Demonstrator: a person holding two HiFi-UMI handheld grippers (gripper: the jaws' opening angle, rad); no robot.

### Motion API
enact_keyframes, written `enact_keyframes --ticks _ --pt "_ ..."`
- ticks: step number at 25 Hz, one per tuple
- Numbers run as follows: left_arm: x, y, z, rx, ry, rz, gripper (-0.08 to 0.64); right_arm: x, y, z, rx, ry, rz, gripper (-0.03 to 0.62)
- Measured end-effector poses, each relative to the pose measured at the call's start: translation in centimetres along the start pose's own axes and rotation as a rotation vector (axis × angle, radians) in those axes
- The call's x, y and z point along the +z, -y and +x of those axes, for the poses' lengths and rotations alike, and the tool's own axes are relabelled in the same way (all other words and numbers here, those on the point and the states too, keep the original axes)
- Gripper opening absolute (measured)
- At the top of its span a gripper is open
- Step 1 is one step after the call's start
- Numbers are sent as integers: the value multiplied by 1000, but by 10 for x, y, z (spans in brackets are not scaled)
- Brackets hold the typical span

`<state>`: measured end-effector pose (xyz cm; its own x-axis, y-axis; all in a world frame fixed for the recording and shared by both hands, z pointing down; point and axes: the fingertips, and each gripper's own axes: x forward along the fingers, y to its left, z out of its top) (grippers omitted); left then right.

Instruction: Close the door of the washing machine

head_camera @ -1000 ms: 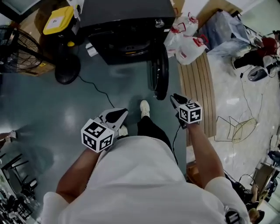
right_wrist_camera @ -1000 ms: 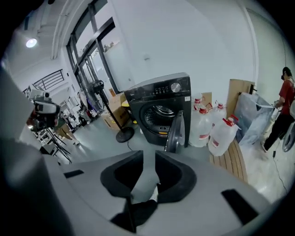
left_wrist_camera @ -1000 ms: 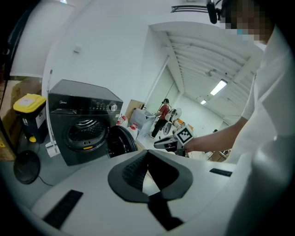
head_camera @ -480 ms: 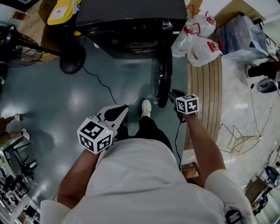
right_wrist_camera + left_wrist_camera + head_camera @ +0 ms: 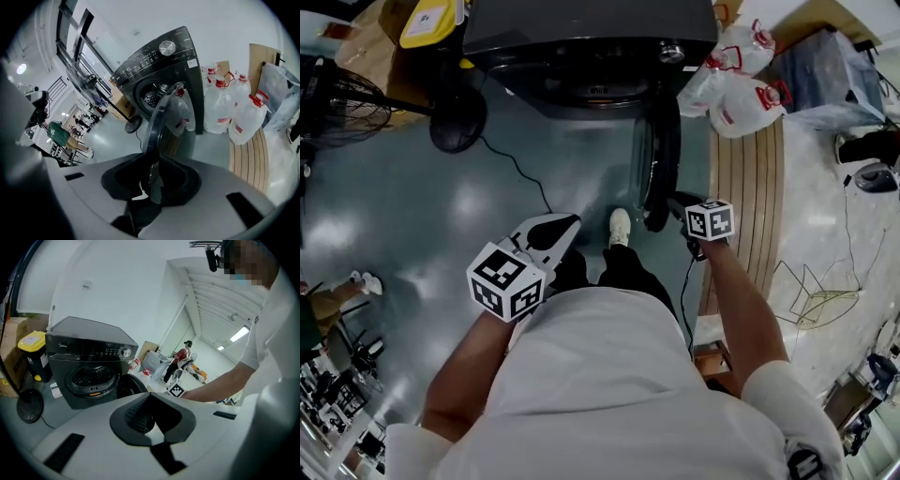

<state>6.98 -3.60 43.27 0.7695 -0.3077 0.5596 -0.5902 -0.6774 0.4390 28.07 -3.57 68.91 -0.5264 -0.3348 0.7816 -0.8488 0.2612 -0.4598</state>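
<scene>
Two tools: right tool moved onto door rim, jaws just narrowing, unclamped; left tool released, empty.

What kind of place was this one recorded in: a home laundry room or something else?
Probably a workshop or test space rather than a home. The washing machine stands free on a glossy grey floor, with large water jugs piled beside it and a standing fan and loose clutter around.
</scene>
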Motion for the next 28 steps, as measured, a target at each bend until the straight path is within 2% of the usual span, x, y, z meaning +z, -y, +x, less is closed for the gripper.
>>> enact_keyframes --ticks 6,15,28 --pt "4 -7 -2 0 4 -2 17 0 -7 5 23 9 51 102" --pt "5 -28 -20 30 28 -25 17 9 -32 30 31 68 200 98" --pt "-1 -75 -58 71 43 -66 17 51 -85 80 46 154 385 103"
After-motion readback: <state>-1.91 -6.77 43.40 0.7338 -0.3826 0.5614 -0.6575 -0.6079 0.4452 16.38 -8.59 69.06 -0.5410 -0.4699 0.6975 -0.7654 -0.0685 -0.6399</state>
